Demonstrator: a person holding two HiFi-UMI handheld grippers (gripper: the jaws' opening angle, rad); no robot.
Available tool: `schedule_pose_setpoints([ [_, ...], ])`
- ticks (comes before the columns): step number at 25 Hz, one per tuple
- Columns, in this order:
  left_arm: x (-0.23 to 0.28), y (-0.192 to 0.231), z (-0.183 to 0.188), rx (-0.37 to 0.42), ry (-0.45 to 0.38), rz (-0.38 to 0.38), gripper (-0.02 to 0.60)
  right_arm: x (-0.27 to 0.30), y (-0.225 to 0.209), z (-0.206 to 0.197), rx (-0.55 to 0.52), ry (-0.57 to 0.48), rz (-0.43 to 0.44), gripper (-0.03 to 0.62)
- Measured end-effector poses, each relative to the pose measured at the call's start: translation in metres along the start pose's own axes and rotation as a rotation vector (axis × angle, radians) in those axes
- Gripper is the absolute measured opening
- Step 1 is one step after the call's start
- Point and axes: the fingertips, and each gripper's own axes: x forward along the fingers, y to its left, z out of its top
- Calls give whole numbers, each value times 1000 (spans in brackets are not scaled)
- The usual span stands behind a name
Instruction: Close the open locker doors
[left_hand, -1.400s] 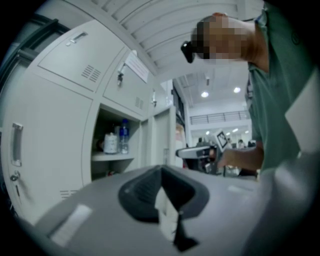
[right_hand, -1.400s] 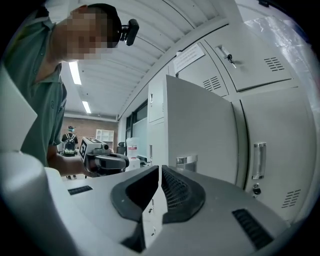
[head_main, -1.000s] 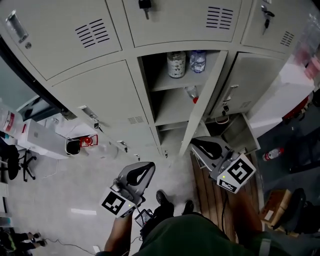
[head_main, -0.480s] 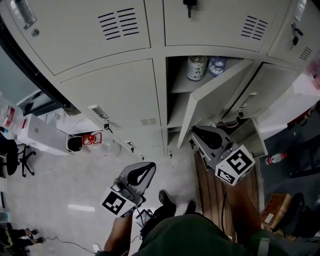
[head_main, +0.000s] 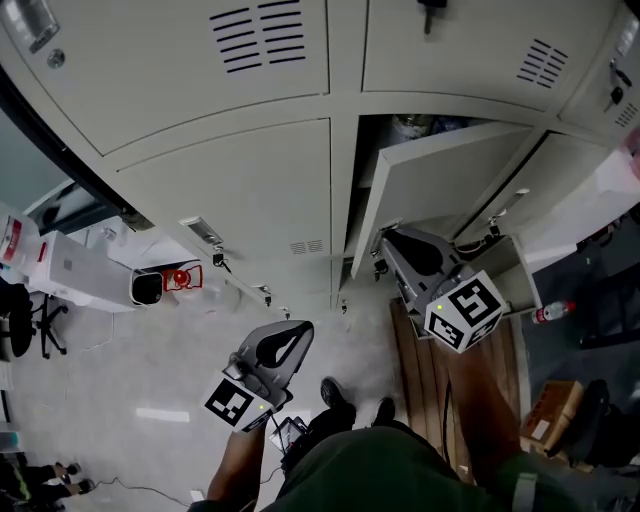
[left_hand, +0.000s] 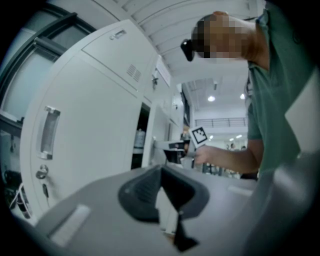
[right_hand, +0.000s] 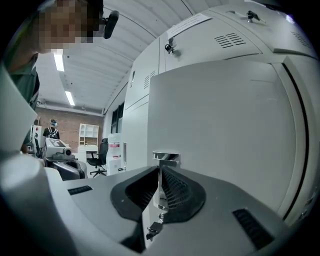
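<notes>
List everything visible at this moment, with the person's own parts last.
lockers: one bank, grey, across the top of the head view
door: one, grey, partly open, centre
handle: one, chrome, on that door
key: one, dark, below the handle
bottles: count unclear, pale, mostly hidden behind the door
floor bottle: one, clear with a red cap, right
red item: one, red and white, on the floor at left
chair: one, black, far left
box: one, brown, lower right
planks: brown, floor at right
left gripper: grey, jaws shut, empty
right gripper: grey, jaws shut on the handle
</notes>
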Motion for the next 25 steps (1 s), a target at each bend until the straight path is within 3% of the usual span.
schedule_pose_setpoints([
  [12, 0, 14, 0, -10, -10, -34, -3, 35, -24, -2, -6, 21, -103, 20],
  [25, 3, 10, -5, 15, 9, -64, -3, 54, -37, -5, -22, 41, -114, 20],
])
